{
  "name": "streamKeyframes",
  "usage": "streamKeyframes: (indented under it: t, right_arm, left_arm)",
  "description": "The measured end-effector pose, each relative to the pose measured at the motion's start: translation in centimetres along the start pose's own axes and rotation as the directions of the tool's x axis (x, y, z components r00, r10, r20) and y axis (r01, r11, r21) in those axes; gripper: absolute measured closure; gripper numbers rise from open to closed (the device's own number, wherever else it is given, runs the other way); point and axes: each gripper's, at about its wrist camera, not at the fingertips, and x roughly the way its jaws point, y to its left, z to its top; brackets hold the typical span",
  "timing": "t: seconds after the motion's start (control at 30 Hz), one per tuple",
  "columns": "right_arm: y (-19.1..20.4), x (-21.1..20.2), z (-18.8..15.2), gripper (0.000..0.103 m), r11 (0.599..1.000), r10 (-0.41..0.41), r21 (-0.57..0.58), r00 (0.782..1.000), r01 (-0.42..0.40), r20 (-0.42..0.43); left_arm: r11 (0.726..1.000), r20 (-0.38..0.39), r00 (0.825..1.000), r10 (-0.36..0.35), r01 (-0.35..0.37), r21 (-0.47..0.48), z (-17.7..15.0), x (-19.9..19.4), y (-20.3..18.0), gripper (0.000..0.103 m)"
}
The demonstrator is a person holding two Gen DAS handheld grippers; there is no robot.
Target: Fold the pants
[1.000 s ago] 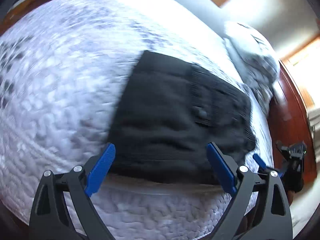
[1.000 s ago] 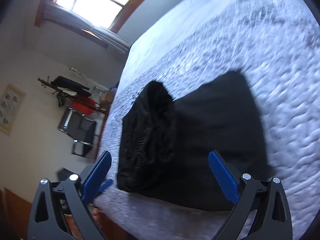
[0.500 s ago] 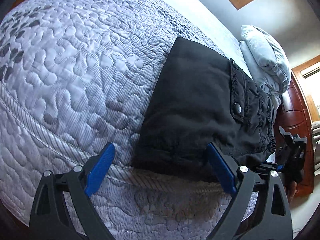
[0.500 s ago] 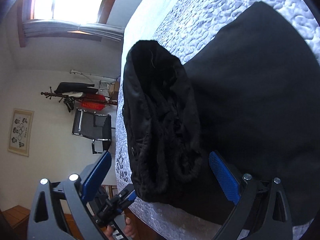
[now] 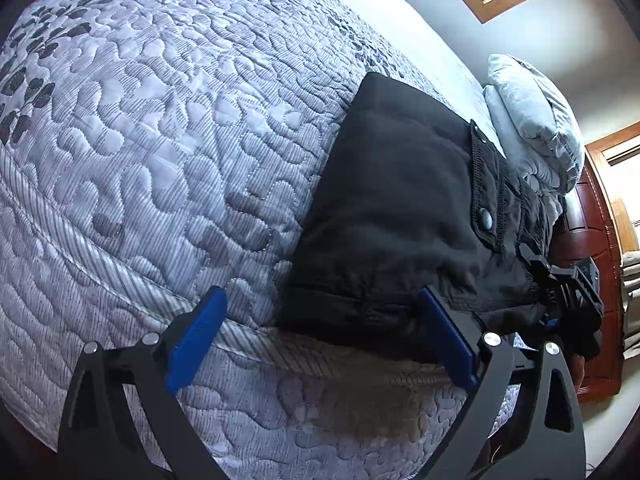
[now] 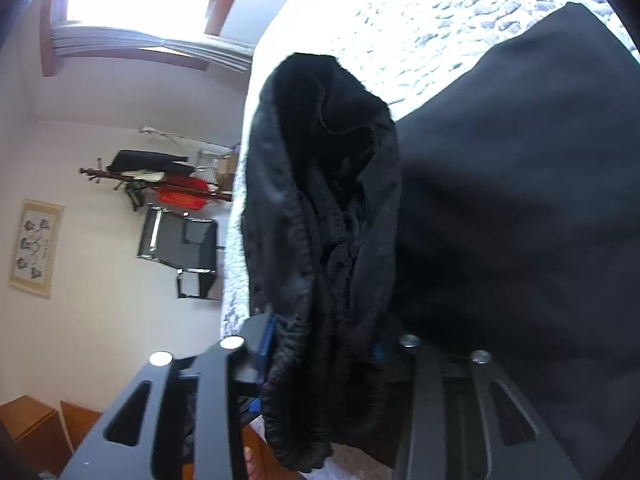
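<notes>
Folded black pants (image 5: pixel 400 208) lie on the quilted bed (image 5: pixel 160 140) near its front edge. My left gripper (image 5: pixel 320 336) is open at the pants' near hem; its right fingertip (image 5: pixel 430 304) overlaps the cloth and the left one stands over the quilt. At the pants' right end my right gripper (image 5: pixel 560 292) meets the bunched waistband. In the right wrist view the waistband (image 6: pixel 320 240) fills the gap of my right gripper (image 6: pixel 320 344), whose jaws are closing on it, the blue pads against the cloth on both sides. The rest of the pants (image 6: pixel 520 200) spreads to the right.
Grey pillows (image 5: pixel 532 128) lie at the head of the bed, with dark red wooden furniture (image 5: pixel 596 280) beyond. Off the bed's far side stand a black chair (image 6: pixel 180 244) and a coat rack (image 6: pixel 160 180). The quilt drops over the bed's front edge (image 5: pixel 280 400) below the pants.
My right gripper moved in onto the waistband end and its wide jaws came together around it. My left gripper sank a little toward the near hem and stayed open.
</notes>
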Motion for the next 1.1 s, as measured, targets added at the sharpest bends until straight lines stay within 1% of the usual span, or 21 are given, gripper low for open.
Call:
streamKeyframes:
  t: [0.1, 0.27, 0.37, 0.47, 0.6, 0.77, 0.87, 1.07, 1.1]
  right_arm:
    - [0.8, -0.3, -0.2, 0.075, 1.0, 0.021, -0.015, 1.0, -0.021, -0.004]
    - [3.0, -1.4, -0.1, 0.076, 0.995, 0.095, -0.028, 0.995, -0.096, -0.013]
    - [4.7, -2.6, 0.1, 0.076, 0.991, 0.117, -0.059, 0.993, -0.117, -0.009]
    - [6.0, -4.2, 0.6, 0.076, 0.987, 0.142, -0.082, 0.99, -0.141, 0.003]
    - [6.7, -6.7, 1.0, 0.076, 0.984, 0.144, -0.111, 0.989, -0.14, 0.023]
    - [5.8, -9.6, 1.5, 0.076, 0.986, 0.125, -0.112, 0.991, -0.119, 0.046]
    - [5.3, -11.1, 0.4, 0.077, 0.989, 0.116, -0.103, 0.992, -0.11, 0.054]
    - [2.7, -12.3, 0.6, 0.076, 0.995, 0.094, -0.043, 0.993, -0.091, 0.078]
    - [3.0, -12.0, 0.8, 0.076, 0.995, 0.093, -0.035, 0.992, -0.091, 0.081]
  left_arm:
    - [1.0, -0.001, 1.0, 0.005, -0.005, -0.008, 0.0, -0.3, 0.3, 0.007]
    - [0.999, 0.01, 1.0, 0.008, -0.008, -0.036, -0.2, -1.2, 1.1, 0.007]
    - [0.998, 0.022, 1.0, 0.019, -0.017, -0.053, 0.0, -2.0, 1.6, 0.007]
    - [0.998, 0.032, 0.999, 0.013, -0.011, -0.067, 0.0, -2.7, 1.8, 0.007]
    - [0.998, 0.039, 0.999, 0.013, -0.01, -0.057, -0.1, -3.1, 1.4, 0.007]
    - [0.999, 0.024, 1.0, 0.002, -0.001, -0.036, -0.5, -2.7, -0.1, 0.007]
    - [1.0, 0.011, 1.0, -0.006, 0.006, -0.018, -0.8, -2.2, -1.2, 0.007]
    - [0.999, 0.001, 1.0, -0.02, 0.02, 0.033, -1.0, -1.9, -3.7, 0.007]
    - [0.999, -0.001, 1.0, -0.02, 0.02, 0.043, -0.9, -1.9, -4.0, 0.007]
